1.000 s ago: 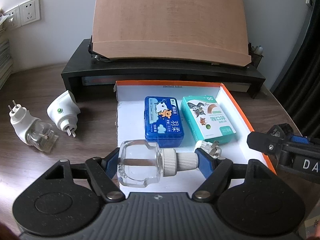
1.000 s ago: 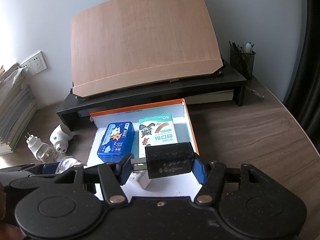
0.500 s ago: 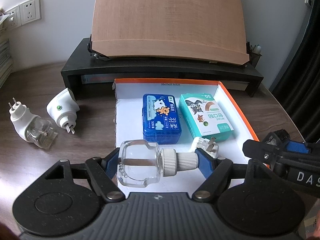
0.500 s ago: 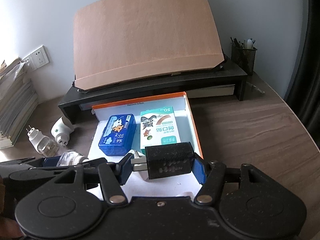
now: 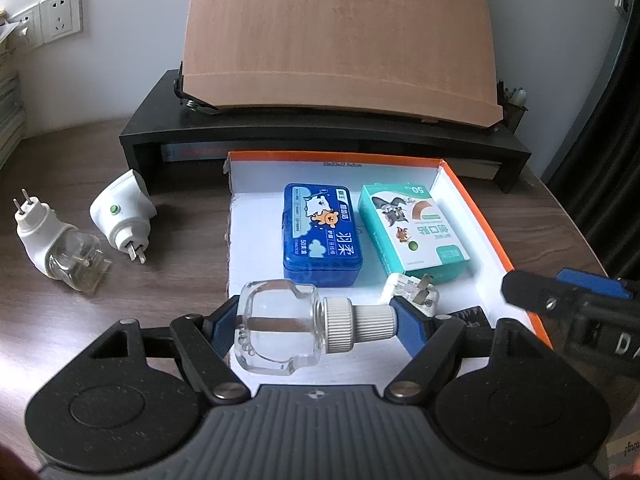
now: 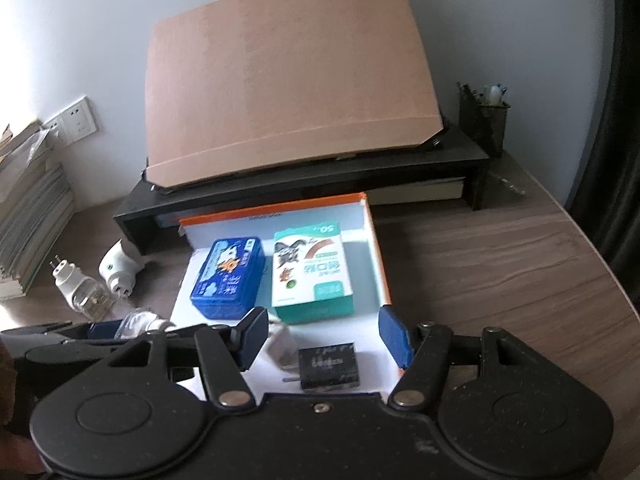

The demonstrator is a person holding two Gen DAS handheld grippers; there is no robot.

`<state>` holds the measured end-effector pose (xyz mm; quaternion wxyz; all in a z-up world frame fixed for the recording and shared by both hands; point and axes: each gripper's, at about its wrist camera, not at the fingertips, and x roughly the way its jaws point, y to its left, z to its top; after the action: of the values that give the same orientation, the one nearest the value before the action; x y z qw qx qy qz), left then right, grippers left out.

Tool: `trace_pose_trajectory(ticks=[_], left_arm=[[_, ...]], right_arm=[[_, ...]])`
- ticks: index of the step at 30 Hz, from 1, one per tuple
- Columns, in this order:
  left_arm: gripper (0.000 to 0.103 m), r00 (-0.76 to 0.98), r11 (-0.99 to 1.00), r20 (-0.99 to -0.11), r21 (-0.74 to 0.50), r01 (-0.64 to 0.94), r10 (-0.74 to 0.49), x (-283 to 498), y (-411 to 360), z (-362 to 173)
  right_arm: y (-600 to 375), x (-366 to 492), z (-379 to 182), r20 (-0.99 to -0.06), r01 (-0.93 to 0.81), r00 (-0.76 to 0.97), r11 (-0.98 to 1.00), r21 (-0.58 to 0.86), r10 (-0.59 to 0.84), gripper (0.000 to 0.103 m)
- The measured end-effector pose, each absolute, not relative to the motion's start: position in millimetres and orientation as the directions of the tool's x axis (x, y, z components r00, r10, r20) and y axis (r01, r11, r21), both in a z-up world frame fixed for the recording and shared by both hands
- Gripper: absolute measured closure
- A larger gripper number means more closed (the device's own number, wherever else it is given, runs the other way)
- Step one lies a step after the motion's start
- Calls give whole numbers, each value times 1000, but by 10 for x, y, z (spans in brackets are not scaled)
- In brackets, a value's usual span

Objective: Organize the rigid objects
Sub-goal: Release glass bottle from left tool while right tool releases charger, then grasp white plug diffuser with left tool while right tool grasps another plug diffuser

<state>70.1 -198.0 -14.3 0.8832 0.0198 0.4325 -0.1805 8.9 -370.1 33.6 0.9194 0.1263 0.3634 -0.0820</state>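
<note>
My left gripper (image 5: 316,326) is shut on a clear glass bottle (image 5: 276,328) with a white ribbed cap, held sideways over the near left part of the orange-rimmed white box (image 5: 480,216). In the right wrist view, my right gripper (image 6: 324,336) stands open above a black plug adapter (image 6: 328,366) that lies on the box floor (image 6: 378,256), apart from both pads. A small white plug (image 6: 282,346) lies just left of the adapter. A blue tin (image 5: 320,232) and a green carton (image 5: 412,232) lie side by side further back in the box.
Two white plug-in devices (image 5: 122,212) (image 5: 52,240) lie on the wooden table left of the box. A black riser (image 5: 320,136) bearing a tilted wooden board (image 5: 340,36) stands behind it. A pen holder (image 6: 482,120) is at the back right, stacked books (image 6: 28,216) at the far left.
My right gripper has opened and let go of the black plug adapter, which now lies on the box floor. The left gripper still holds the bottle in the same place.
</note>
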Motion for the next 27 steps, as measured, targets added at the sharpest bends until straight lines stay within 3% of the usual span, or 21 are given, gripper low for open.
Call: trace_pose_trajectory(ticks=[8,14,27], left_arm=[[24,534,925,-779,-150,350,-328,674,-2067,-169],[17,562,929,-759,-151,337,-327,609,-2083,-103],[10,666,986,-727,-128,106,-166,493,-1626,31]], right_arm=[[-3784,-3,386,-671,263,737,950,168,-85,28],[-3809,-59,427,-656,254,751,952,170,-83,28],[-3568,-7,454,-637,113,770,976,189,34,27]])
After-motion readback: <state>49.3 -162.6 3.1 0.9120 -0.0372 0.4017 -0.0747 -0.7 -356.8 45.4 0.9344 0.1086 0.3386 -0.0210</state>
